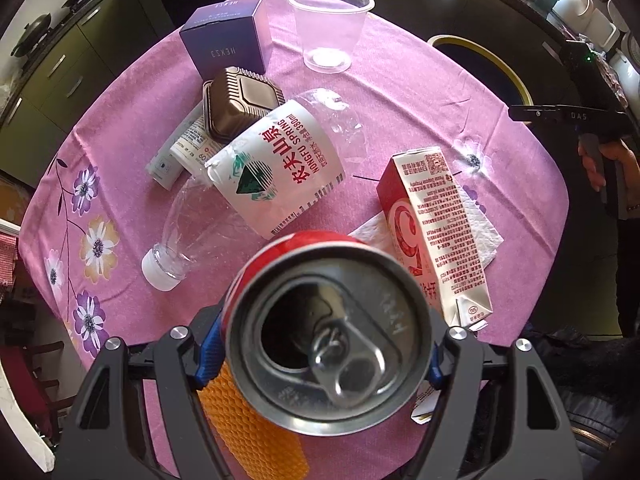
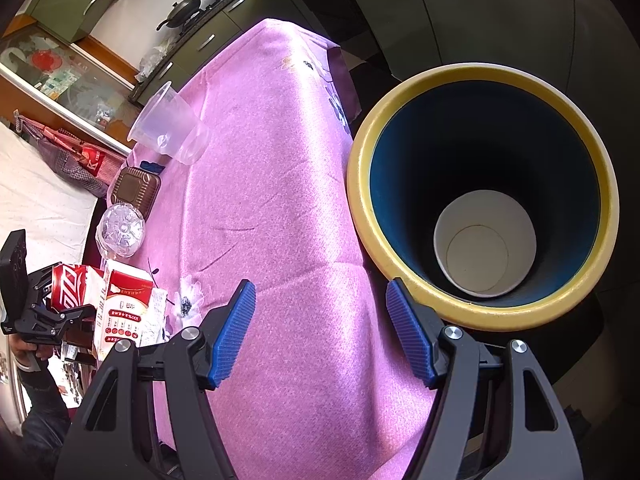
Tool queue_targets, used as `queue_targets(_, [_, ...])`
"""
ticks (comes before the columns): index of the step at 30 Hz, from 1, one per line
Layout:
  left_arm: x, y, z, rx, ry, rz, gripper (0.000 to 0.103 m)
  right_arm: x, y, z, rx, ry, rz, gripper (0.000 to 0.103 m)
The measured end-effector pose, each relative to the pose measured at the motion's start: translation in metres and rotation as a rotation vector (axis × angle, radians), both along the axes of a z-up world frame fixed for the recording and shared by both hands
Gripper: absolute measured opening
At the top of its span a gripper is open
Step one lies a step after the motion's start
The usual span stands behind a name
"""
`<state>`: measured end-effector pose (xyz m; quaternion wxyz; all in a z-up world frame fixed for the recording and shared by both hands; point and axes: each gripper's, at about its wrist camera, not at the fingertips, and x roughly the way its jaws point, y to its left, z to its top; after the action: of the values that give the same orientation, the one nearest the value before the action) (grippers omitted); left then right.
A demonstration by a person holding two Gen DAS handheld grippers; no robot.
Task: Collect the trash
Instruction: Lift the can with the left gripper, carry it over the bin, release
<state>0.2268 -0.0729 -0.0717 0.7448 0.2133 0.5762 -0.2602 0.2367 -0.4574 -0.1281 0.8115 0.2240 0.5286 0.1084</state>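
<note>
Step in hand: I judge one item is picked up, not yet binned.
Left tool [image 1: 326,354]: my pads are clamped on the red can [image 1: 328,344], top toward the camera, over the near edge of the worktop [image 1: 400,92].
Right tool [image 2: 320,330]: jaws apart, nothing between them, beside the bin [image 2: 476,314].
Can condition: tab lifted, mouth open, rim undented.
Bin: yellow-rimmed, one white paper cup [image 2: 485,242] at the bottom.
Next move: carry the can across to the bin, then release.
Remaining: bottle [image 1: 256,184], carton [image 1: 436,236], clear cup [image 1: 329,28].
</note>
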Motion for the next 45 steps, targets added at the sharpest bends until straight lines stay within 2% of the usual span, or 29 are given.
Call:
queue_targets(12, [-0.002, 0.002, 0.012, -0.018, -0.011, 0.003, 0.07, 0.0, 0.002, 0.0, 0.001, -0.001, 0.007, 0.068])
queue_targets(21, [-0.004, 0.003, 0.039, -0.037, -0.055, -0.003, 0.07, -0.005, 0.003, 0.008, 0.009, -0.027, 0.016, 0.068])
queue_targets(27, [-0.001, -0.017, 0.064, -0.056, -0.086, -0.037, 0.07, -0.019, -0.008, 0.026, 0.017, -0.075, 0.003, 0.068])
queue_targets(33, [0.006, -0.072, 0.086, -0.092, -0.105, -0.127, 0.07, -0.049, -0.035, 0.048, 0.008, -0.137, -0.045, 0.068])
queue_targets(36, [0.01, -0.113, 0.092, -0.118, -0.1, -0.183, 0.07, -0.07, -0.057, 0.058, 0.005, -0.173, -0.09, 0.068])
queue_targets(41, [0.027, -0.205, 0.091, -0.159, -0.056, -0.301, 0.07, -0.101, -0.094, 0.067, 0.013, -0.218, -0.161, 0.068])
queue_targets(45, [0.046, -0.277, 0.077, -0.176, -0.025, -0.375, 0.07, -0.119, -0.123, 0.061, 0.034, -0.223, -0.211, 0.069])
